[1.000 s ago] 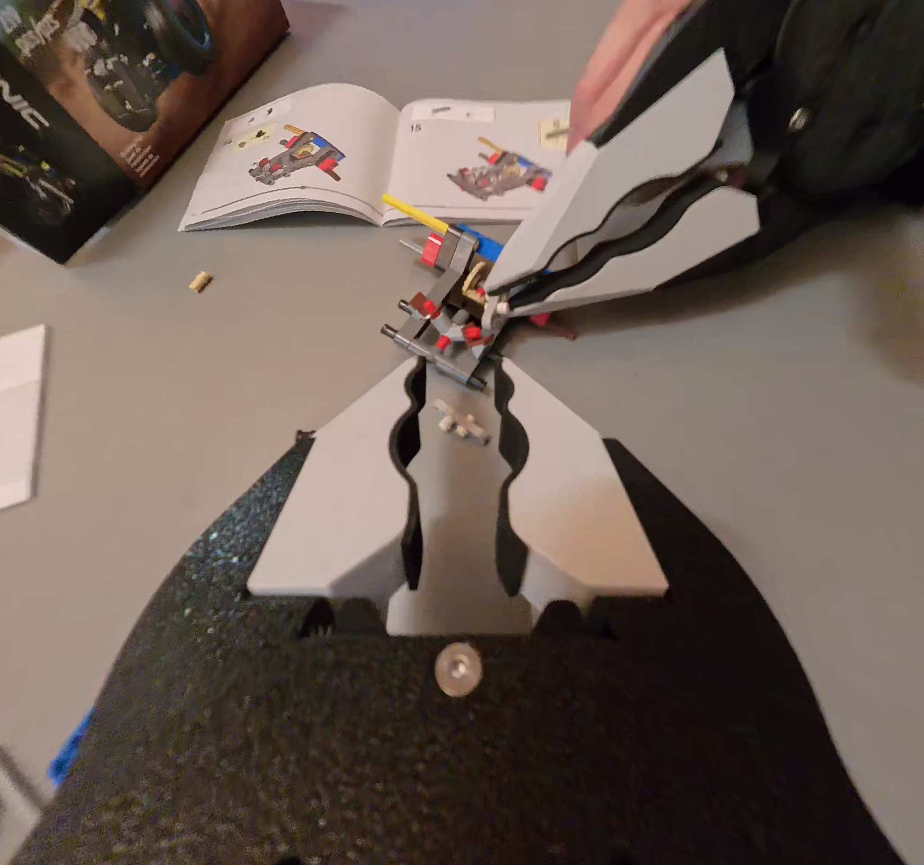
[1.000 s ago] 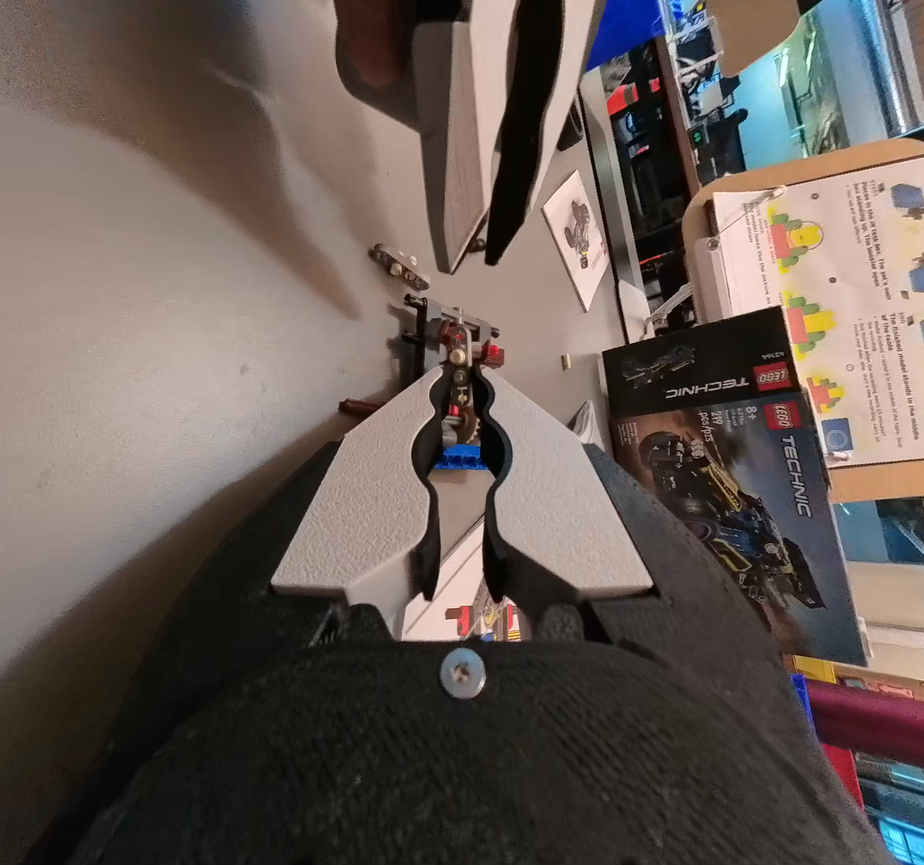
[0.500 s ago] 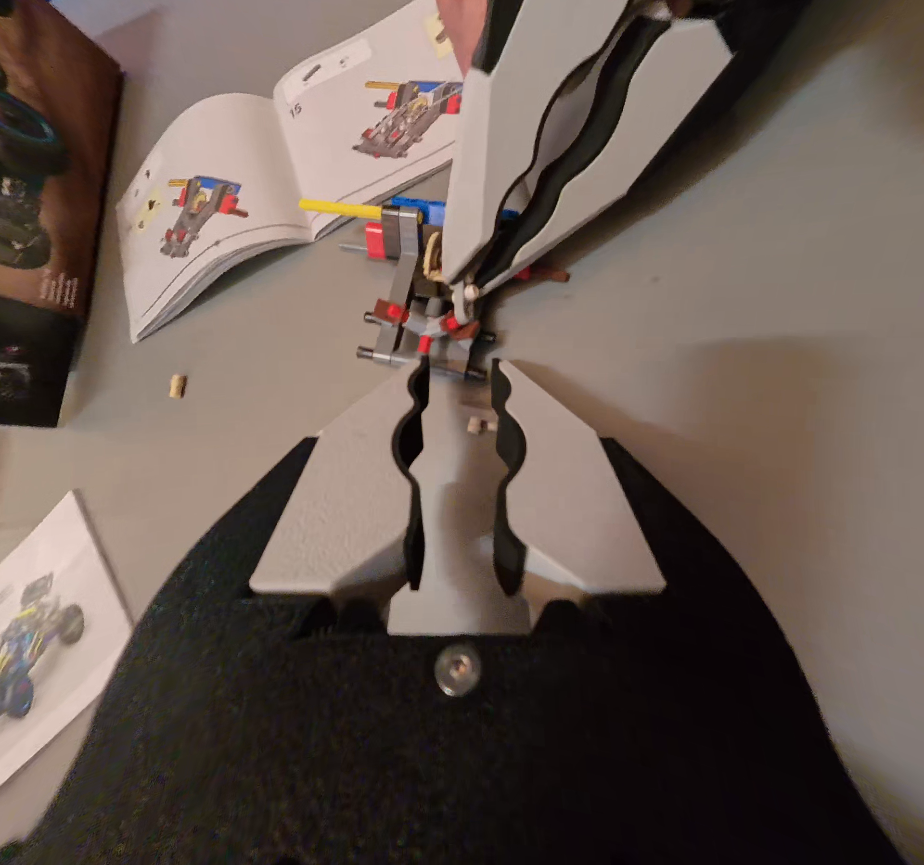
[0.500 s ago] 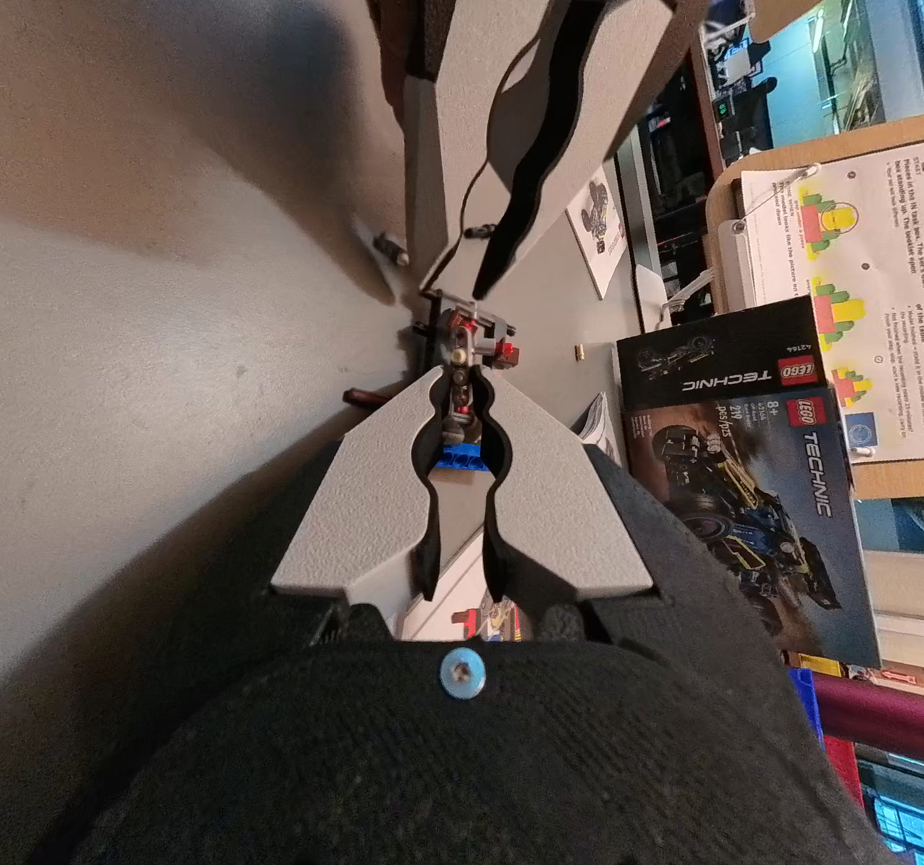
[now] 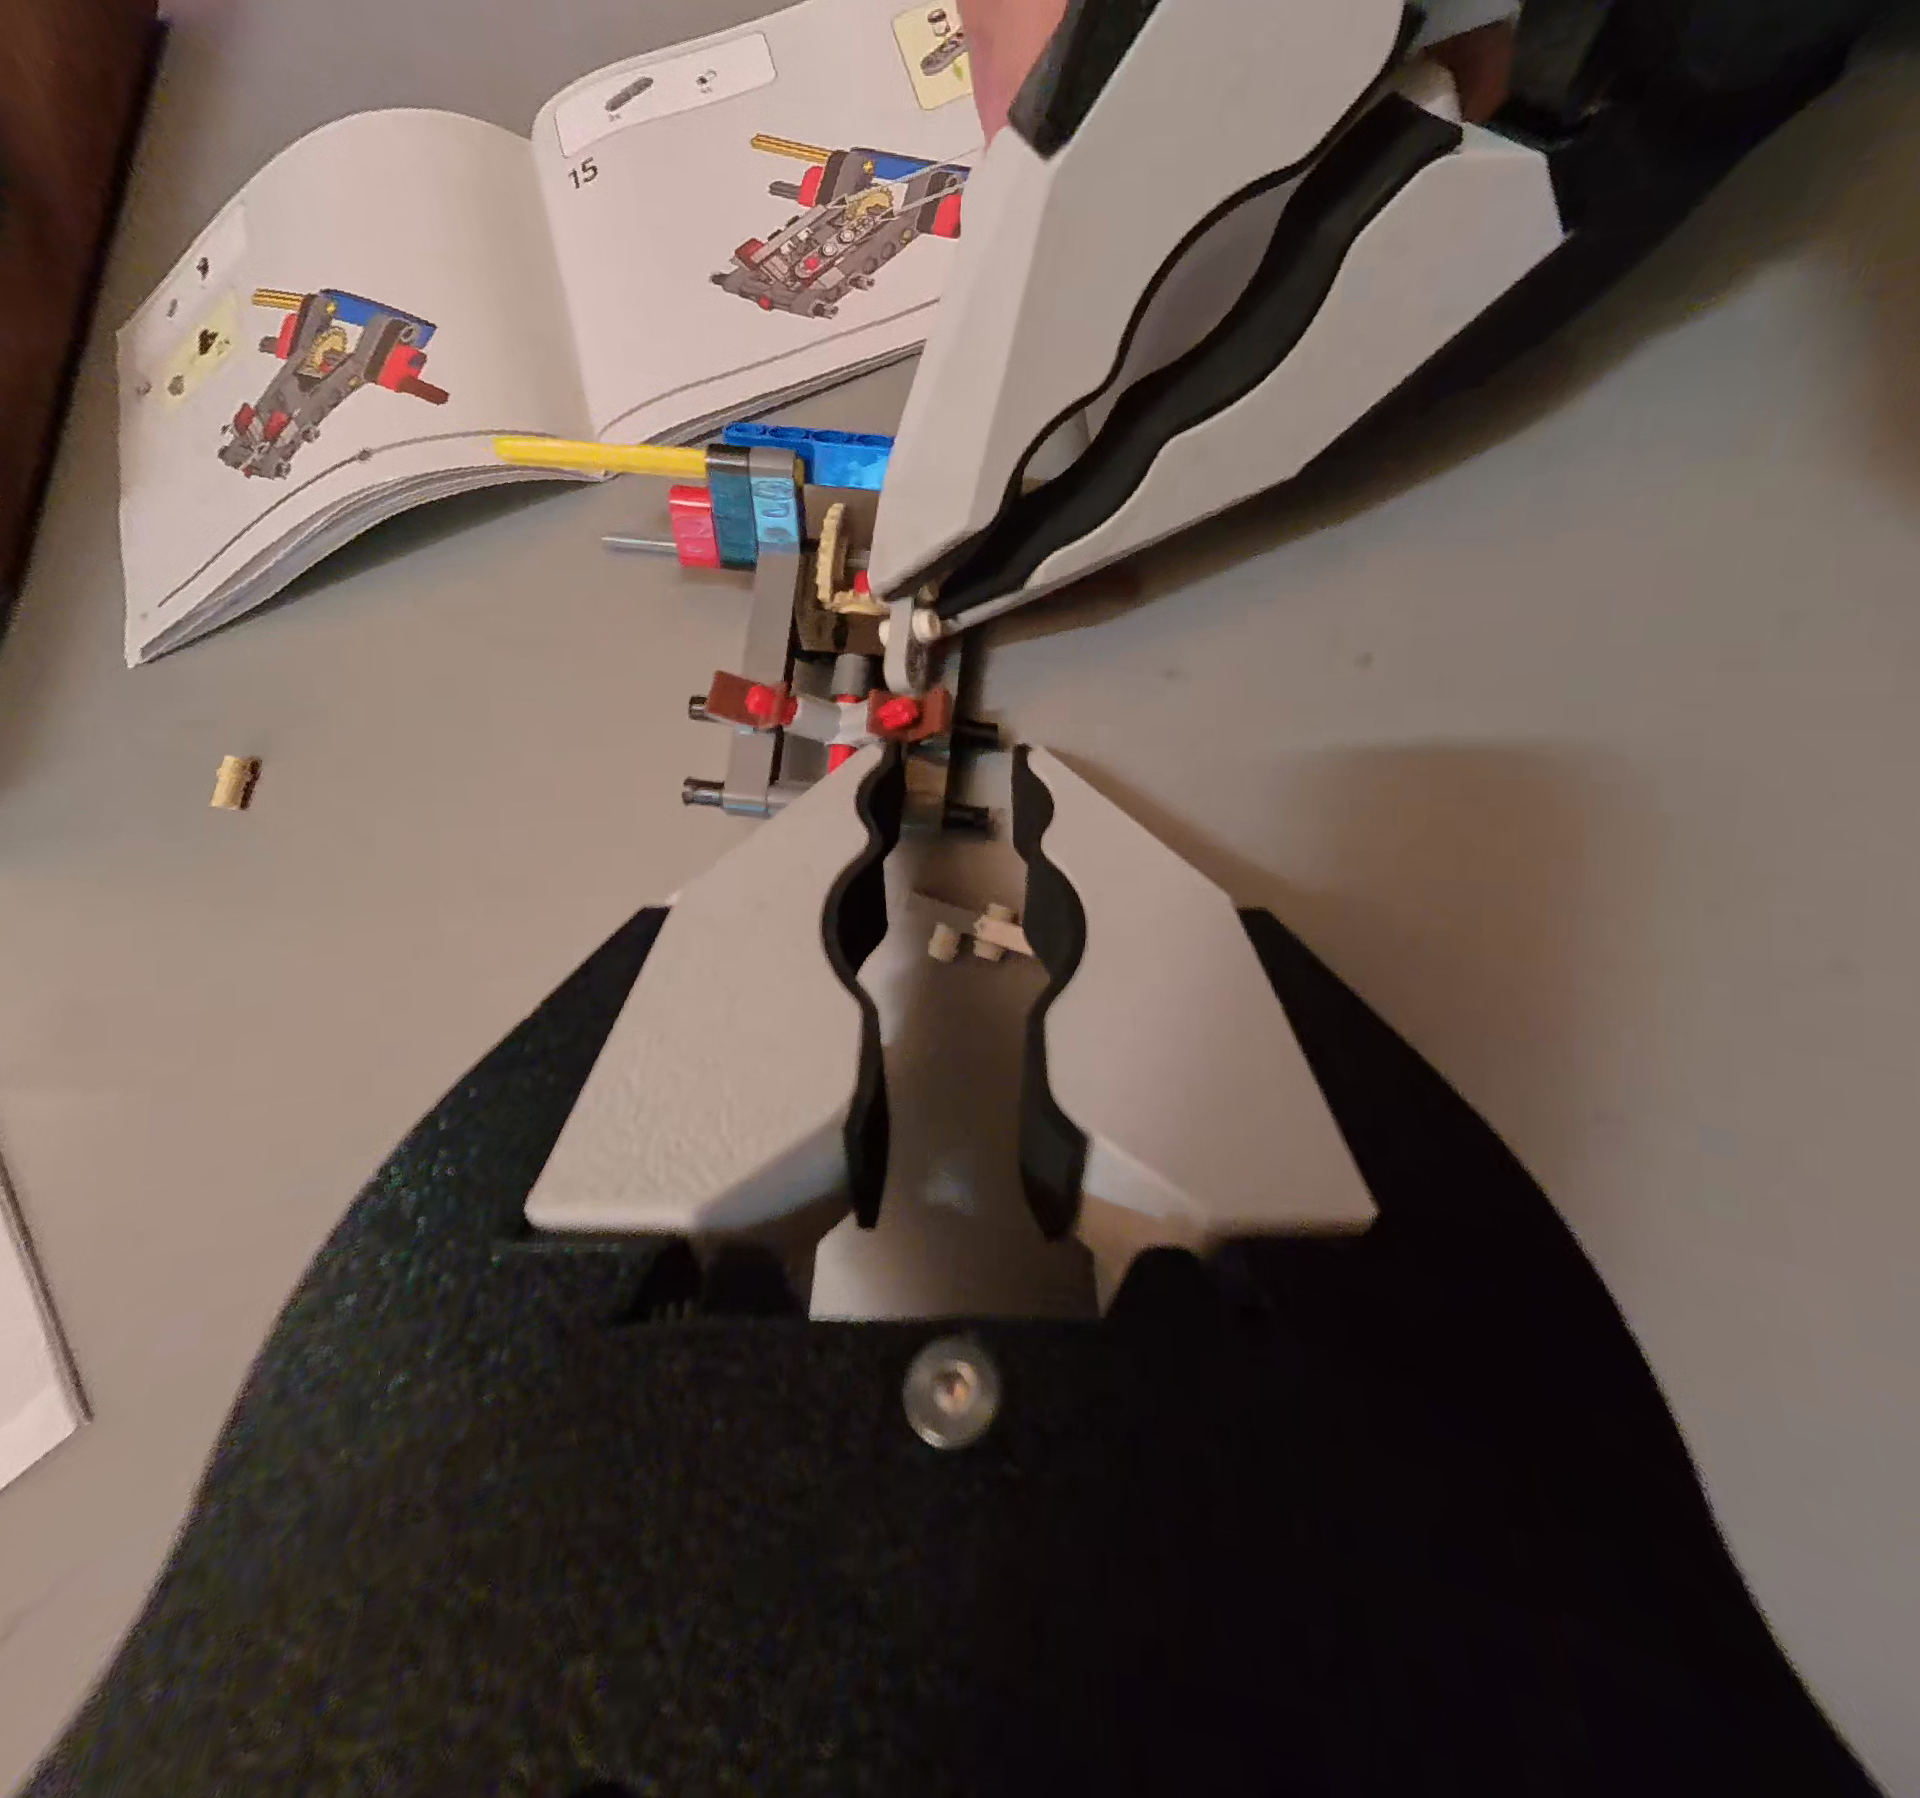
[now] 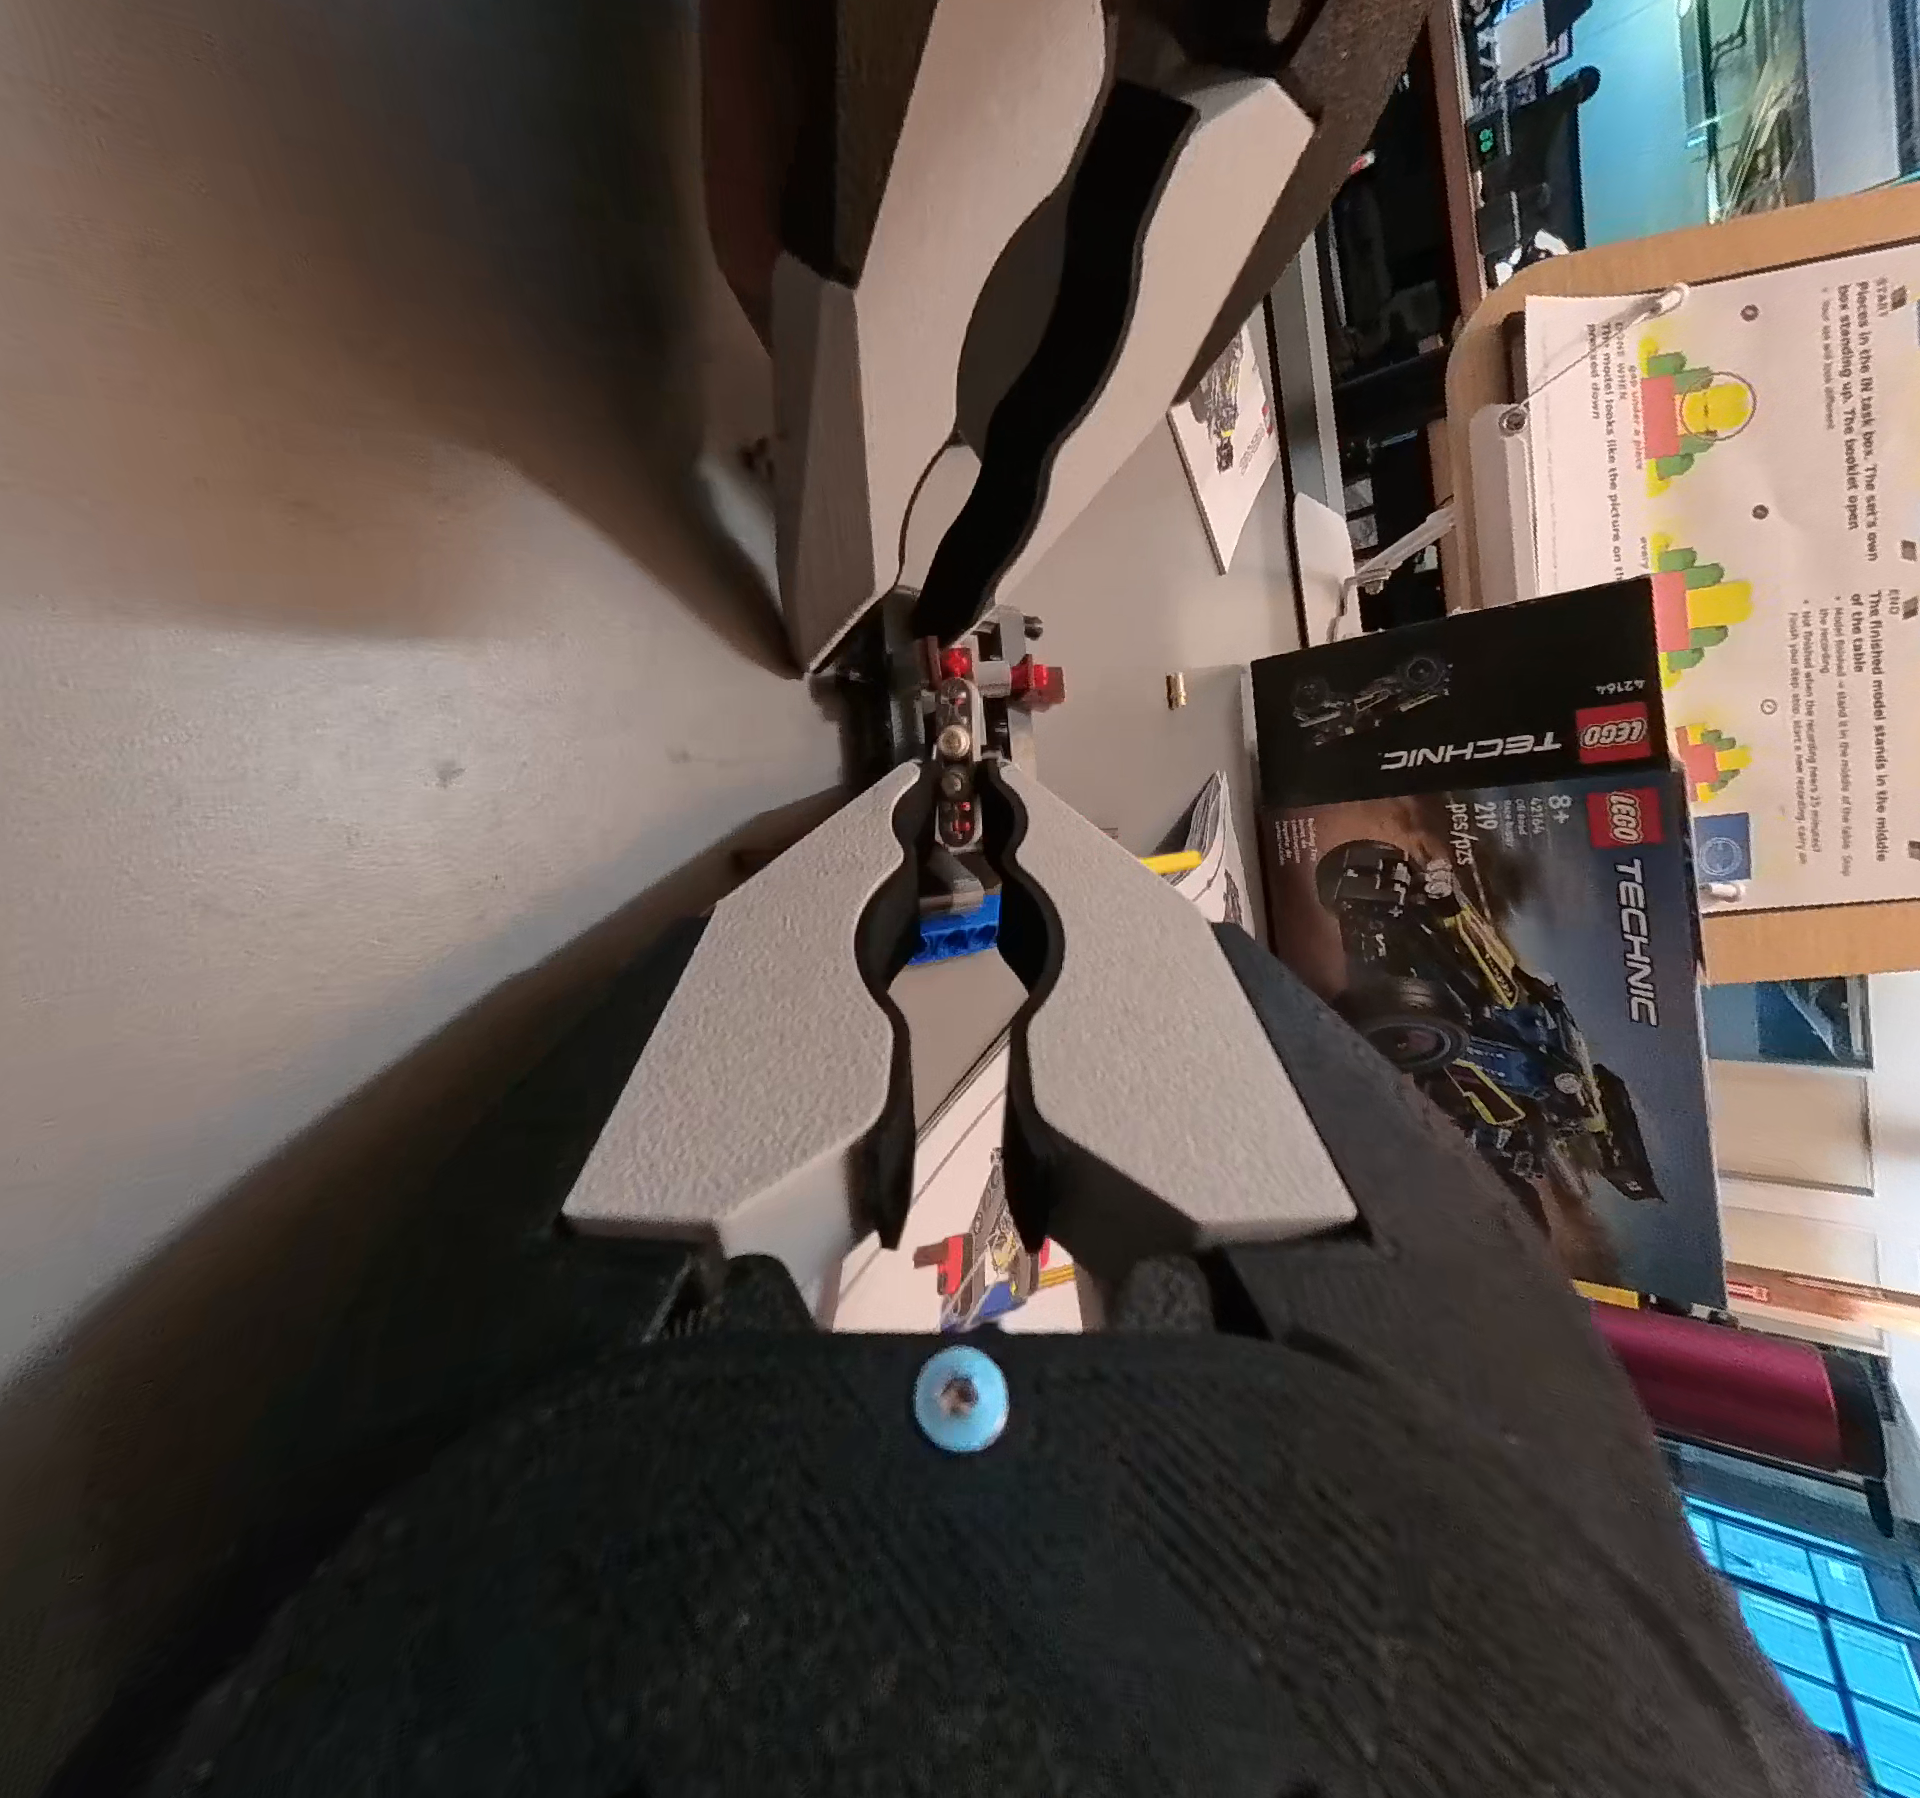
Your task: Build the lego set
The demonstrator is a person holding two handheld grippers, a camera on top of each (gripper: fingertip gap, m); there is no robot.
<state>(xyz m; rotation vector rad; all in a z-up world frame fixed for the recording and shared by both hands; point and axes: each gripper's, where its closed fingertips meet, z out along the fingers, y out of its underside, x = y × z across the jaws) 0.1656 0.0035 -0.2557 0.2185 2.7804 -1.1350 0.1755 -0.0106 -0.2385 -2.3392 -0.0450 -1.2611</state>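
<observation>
While clamped shut on the thin grey beam (image 6: pixel 956 746), reaches in from the far right over the grey table (image 5: pixel 1455 813): right gripper (image 5: pixel 928 614), tips angled down onto the half-built chassis (image 5: pixel 769 626). Sits flat on the table just in front of the open instruction booklet (image 5: pixel 395 221), that chassis, long axis running from the left gripper (image 5: pixel 948 772) away toward the booklet, yellow axle (image 5: pixel 582 457) jutting out sideways at the far end.

Opposite, low and near: left gripper, fingers parted, straddling the near end of the chassis with the black pins between the tips. Seems not to be clamping, only bracketing; whether the left fingertip actually presses on the frame cannot be told.

Seen along the right wrist view, runs straight ahead out of the fingertips, the beam, in line with the chassis and pointing at the left gripper's tips just beyond. Probably the step in hand: seating the beam onto a pin on top of the frame. Calls for a push down along that line, with the left gripper as backstop.

Lying loose: a pale connector (image 5: pixel 977 940) on the table between the left fingers, and a small tan bush (image 5: pixel 235 780) well off to the left. Standing further back, the set's box (image 6: pixel 1455 969)
</observation>
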